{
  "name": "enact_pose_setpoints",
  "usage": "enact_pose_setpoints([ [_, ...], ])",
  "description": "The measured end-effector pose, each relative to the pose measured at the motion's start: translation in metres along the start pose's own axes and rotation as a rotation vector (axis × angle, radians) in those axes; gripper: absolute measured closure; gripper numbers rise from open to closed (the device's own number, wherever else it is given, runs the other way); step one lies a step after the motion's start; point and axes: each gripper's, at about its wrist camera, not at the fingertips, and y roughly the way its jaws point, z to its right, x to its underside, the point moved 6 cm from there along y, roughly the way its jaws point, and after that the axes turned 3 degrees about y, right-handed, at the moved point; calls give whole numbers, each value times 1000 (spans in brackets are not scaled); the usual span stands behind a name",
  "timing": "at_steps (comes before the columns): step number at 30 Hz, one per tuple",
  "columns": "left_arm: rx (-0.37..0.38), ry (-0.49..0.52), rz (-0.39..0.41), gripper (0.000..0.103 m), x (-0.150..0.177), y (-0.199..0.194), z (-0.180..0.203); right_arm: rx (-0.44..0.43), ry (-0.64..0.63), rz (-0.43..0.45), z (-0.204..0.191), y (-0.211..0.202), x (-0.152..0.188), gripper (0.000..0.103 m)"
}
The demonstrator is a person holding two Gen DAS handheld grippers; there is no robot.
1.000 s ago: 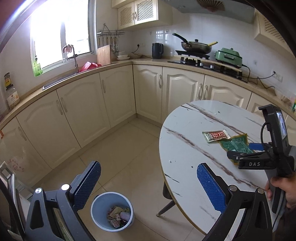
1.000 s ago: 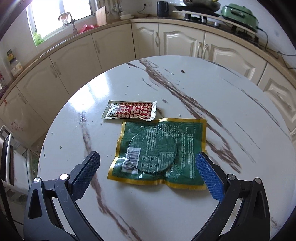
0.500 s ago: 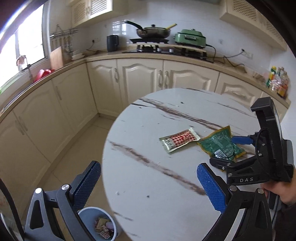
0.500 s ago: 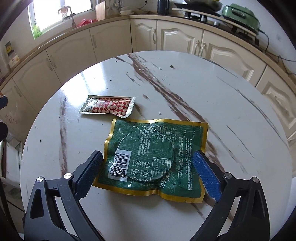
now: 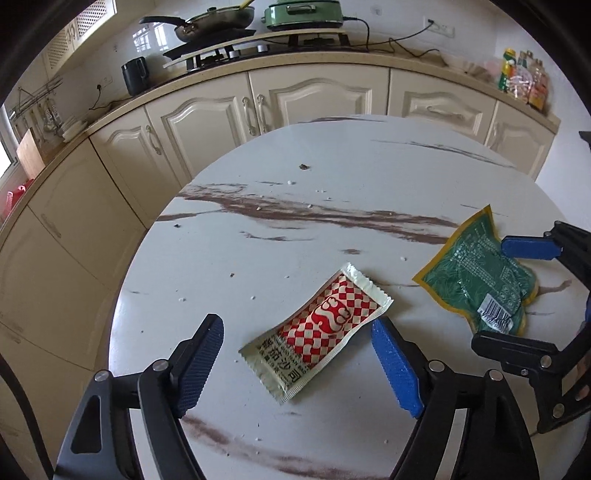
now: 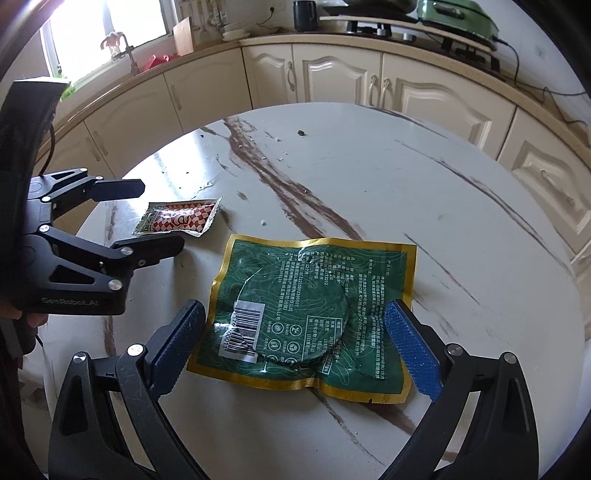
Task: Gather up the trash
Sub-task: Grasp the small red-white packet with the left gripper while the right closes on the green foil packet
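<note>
A red-and-white checkered sachet (image 5: 317, 332) lies flat on the round marble table (image 5: 295, 229). My left gripper (image 5: 299, 362) is open, its two blue pads either side of the sachet's near end, not touching it. A green wrapper with a yellow edge (image 6: 314, 314) lies flat to the right. My right gripper (image 6: 295, 343) is open and straddles the wrapper's near edge. The sachet also shows in the right wrist view (image 6: 177, 221), with the left gripper (image 6: 144, 214) beside it. The wrapper (image 5: 480, 284) and the right gripper (image 5: 513, 295) show in the left wrist view.
Cream kitchen cabinets (image 5: 303, 99) curve behind the table. On the counter stand a black kettle (image 5: 135, 74), a pan on a hob (image 5: 207, 26) and a green cooker (image 5: 303, 13). Crumbs dot the table (image 6: 301, 133). The table's edge drops off at the left.
My left gripper swung from over the floor and the bin to the table and now frames the sachet. My right gripper moved forward and lower, its fingers now straddling the green wrapper.
</note>
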Motion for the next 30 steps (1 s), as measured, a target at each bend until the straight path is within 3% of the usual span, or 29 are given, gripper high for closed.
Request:
enact_pose_setpoints([
  [3, 25, -3, 11, 26, -4, 6, -2, -3, 1, 3, 1, 1, -2, 4],
  [6, 90, -23, 8, 37, -2, 9, -4, -4, 4, 10, 0, 1, -1, 5],
  [8, 108, -14, 22, 64, -1, 8, 0, -6, 7, 12, 0, 2, -2, 5],
  [10, 117, -20, 26, 83, -1, 8, 0, 0, 6, 12, 0, 2, -2, 6],
  [14, 94, -35, 34, 94, 4, 9, 4, 27, -4, 13, 1, 2, -3, 12],
  [20, 106, -83, 47, 99, 21, -15, 15, 50, -11, 16, 4, 0, -2, 25],
  [28, 113, -126, 102, 99, 46, -66, 17, 57, -49, 20, -1, -4, 6, 31],
  [30, 115, -133, 116, 99, 54, -82, 20, 41, -61, 19, -6, -7, 7, 42],
])
